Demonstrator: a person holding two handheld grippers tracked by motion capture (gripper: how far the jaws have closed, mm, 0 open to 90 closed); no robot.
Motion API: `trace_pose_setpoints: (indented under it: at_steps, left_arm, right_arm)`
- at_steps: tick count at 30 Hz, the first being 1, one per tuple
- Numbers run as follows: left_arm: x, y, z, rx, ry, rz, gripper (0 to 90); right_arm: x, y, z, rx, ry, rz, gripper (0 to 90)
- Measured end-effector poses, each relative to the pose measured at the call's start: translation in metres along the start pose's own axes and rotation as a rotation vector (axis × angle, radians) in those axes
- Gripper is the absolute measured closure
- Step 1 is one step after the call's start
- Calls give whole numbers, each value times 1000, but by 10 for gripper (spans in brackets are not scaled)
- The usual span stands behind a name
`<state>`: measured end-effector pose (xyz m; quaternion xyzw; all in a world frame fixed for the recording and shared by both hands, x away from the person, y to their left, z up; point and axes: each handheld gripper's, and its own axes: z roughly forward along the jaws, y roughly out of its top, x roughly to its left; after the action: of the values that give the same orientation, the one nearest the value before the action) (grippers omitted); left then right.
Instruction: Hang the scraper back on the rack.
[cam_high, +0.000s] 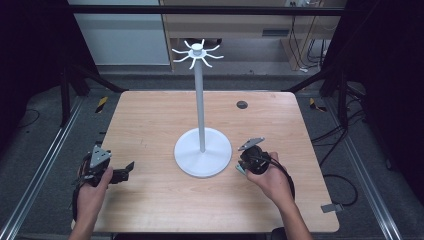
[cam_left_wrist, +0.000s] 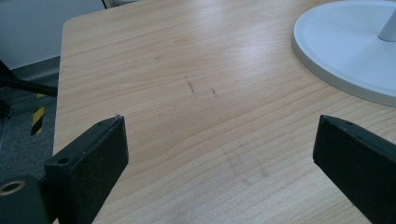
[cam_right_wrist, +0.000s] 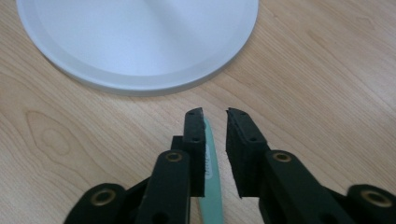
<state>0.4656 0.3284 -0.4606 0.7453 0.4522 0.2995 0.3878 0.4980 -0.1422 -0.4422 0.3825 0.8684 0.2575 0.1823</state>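
Mint-green and thin, a flat strip (cam_right_wrist: 211, 186) lies between the jaws of the right tool (cam_right_wrist: 215, 114), low over the worktop (cam_high: 150, 115) and just beside the round white base (cam_right_wrist: 140, 42) of the stand (cam_high: 200, 100). In the right gripper view the jaws stand close together, but a narrow gap remains on the right side of the strip, so I cannot tell if they really press it or only enclose it. In the high view a small green tip (cam_high: 239, 170) shows under this tool, near the edge of the base.

The left tool (cam_left_wrist: 219, 140) waits with its jaws wide apart and nothing between them, over bare wood at the left of the base.

I judge that the step in hand is the picking up of the strip. The stand carries a ring of curved hooks (cam_high: 198, 52) at its top, high above the worktop, so the strip is probably meant to hang there. The next move calls for a firm closing on the strip, then a lift straight up, clear of the base, before the tool goes toward a hook
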Motion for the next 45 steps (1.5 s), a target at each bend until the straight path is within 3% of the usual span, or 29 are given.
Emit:
trace_pose_setpoints:
  at_steps: [3, 12, 18, 36, 45]
  left_arm:
    - [0, 0, 0, -1, 0, 2, 30]
    - [0, 0, 1, -3, -7, -2, 30]
    - [1, 1, 1, 0, -6, -1, 30]
    - [-2, 1, 3, 12, -12, 17, 32]
    - [-2, 1, 2, 10, -15, 16, 32]
  right_arm:
    - [-1, 3, 0, 41, 1, -14, 712]
    - [-5, 3, 4, 88, 7, -15, 668]
    - [-9, 3, 11, 135, 39, -26, 602]
    - [-7, 3, 28, 257, 79, -45, 673]
    - [-6, 4, 32, 281, 84, -62, 692]
